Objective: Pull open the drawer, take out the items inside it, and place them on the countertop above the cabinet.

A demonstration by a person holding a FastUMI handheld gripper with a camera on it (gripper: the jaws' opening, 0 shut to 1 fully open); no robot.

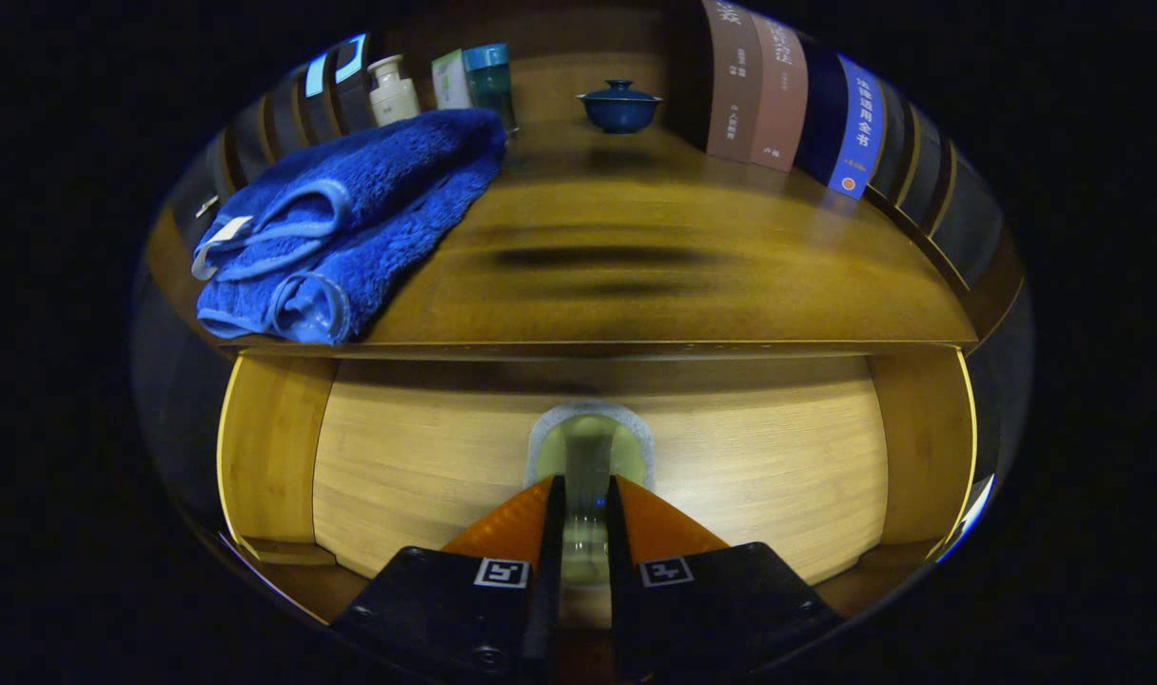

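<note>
The drawer [398, 476] stands pulled open below the wooden countertop [655, 276], its pale wooden floor and side walls in sight. My gripper [586, 485] hovers over the drawer's middle, its fingers drawn close together and shut on a clear, greenish glass cup [588, 447]. The cup's rounded rim sticks out just beyond the fingertips, and more of its glass shows in the narrow gap between the fingers. A folded blue towel [350, 219] lies on the left part of the countertop, near its front edge.
At the back of the countertop sit a dark blue lidded bowl [619, 105], a white pump bottle [393, 90] and a teal container [490, 76]. A row of upright books [788, 95] lines the back right. Bare wood runs between the towel and the books.
</note>
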